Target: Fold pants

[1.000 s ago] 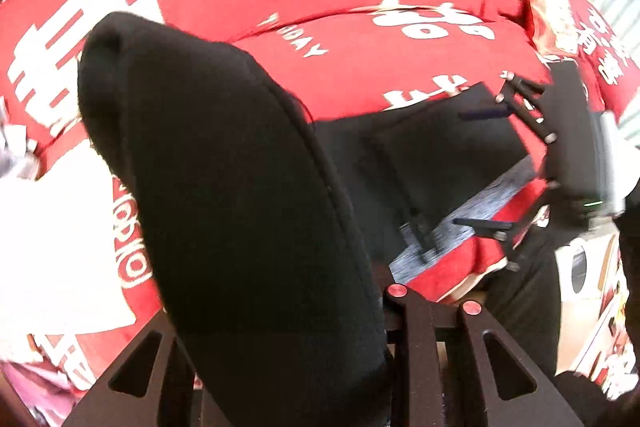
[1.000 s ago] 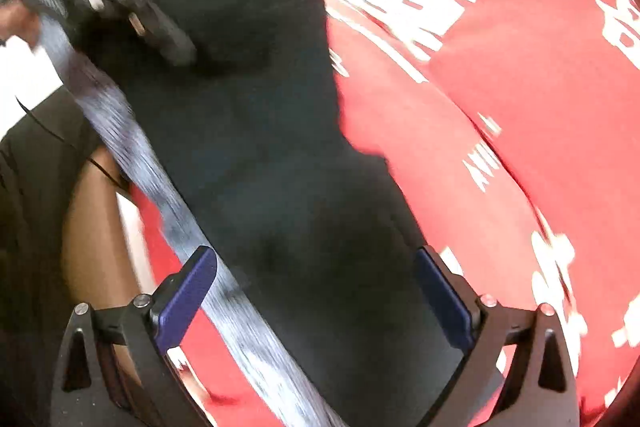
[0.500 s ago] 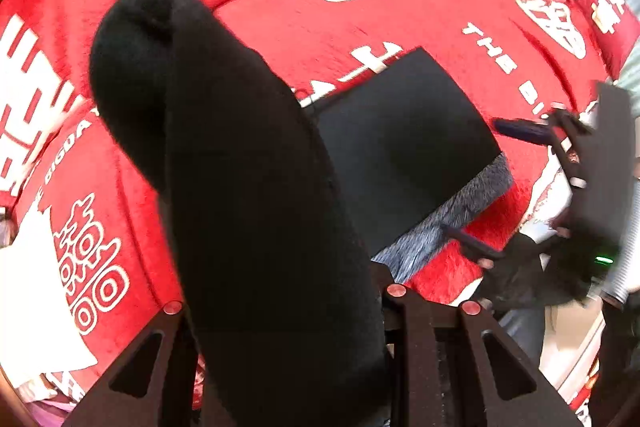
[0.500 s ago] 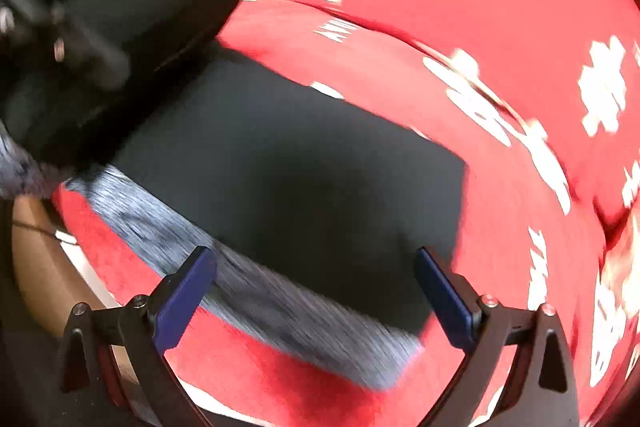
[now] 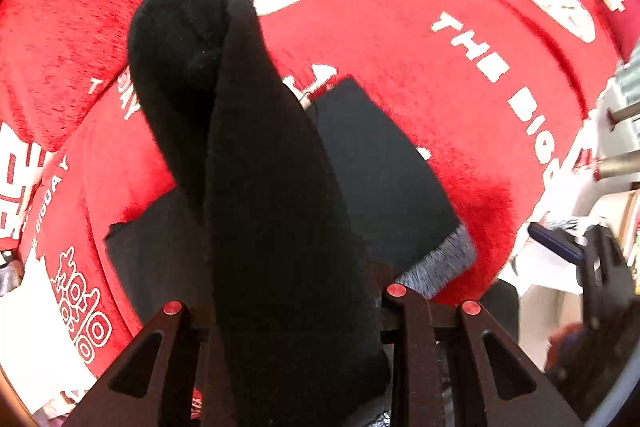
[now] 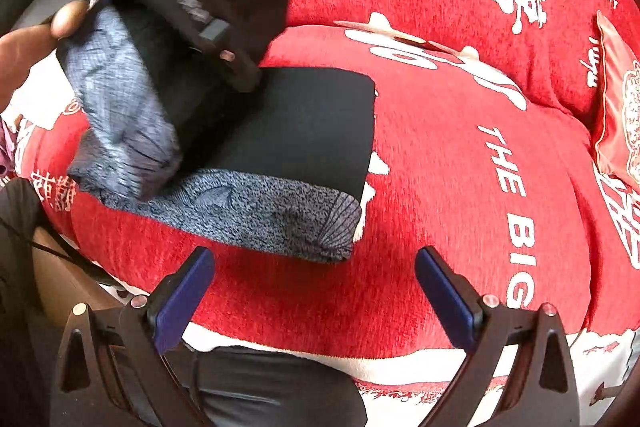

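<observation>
Left tongs (image 5: 288, 327) clamped tight on a bunched fold of the black pants (image 6: 304, 123), rest lying on the red bed cover (image 6: 440, 187), right tongs (image 6: 312, 295) wide open, empty: lifted layer may land crooked, untidying fold.

left tool (image 5: 280, 311) fingertips hidden behind bunched black pants (image 5: 256, 187), grip point not visible, pants' lower part cut off at bottom edge, red cover (image 5: 440, 67) lettering partly blurred, right tool (image 5: 592, 267) smeared & cropped at frame's right edge
</observation>
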Available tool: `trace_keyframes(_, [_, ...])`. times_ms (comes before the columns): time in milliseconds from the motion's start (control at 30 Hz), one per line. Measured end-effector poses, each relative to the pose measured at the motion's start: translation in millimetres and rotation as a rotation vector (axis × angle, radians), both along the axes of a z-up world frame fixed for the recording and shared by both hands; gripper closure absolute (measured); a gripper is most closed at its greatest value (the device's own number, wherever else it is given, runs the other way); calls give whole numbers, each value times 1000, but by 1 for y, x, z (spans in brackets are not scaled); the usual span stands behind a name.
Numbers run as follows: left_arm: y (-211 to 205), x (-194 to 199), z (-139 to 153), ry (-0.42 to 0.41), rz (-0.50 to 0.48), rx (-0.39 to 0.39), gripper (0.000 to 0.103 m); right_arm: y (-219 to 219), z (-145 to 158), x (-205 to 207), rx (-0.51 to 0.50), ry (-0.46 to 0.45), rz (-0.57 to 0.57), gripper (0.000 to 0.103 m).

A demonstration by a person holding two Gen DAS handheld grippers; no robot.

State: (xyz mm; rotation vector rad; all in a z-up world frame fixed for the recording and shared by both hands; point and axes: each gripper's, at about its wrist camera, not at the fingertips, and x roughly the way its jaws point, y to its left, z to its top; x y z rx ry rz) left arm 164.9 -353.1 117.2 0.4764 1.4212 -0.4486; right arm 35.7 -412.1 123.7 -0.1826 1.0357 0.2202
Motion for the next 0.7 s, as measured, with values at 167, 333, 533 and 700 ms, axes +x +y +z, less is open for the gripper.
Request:
trace_keyframes(167, [-16, 8, -21, 18, 6, -9, 54, -9, -2, 3, 45, 12, -31, 2])
trace_keyframes(333, [-30, 3, 11, 52, -87, -67, 37, -1, 9, -12, 122, -35, 43, 2])
trace_keyframes(533, [-3, -2, 49, -15, -108, -155, 24, 11, 8, -3, 144, -54, 92, 1])
trace_keyframes(700, [44, -7, 79, -6, -51, -293, 24, 4, 20, 4, 290, -66, 119, 1])
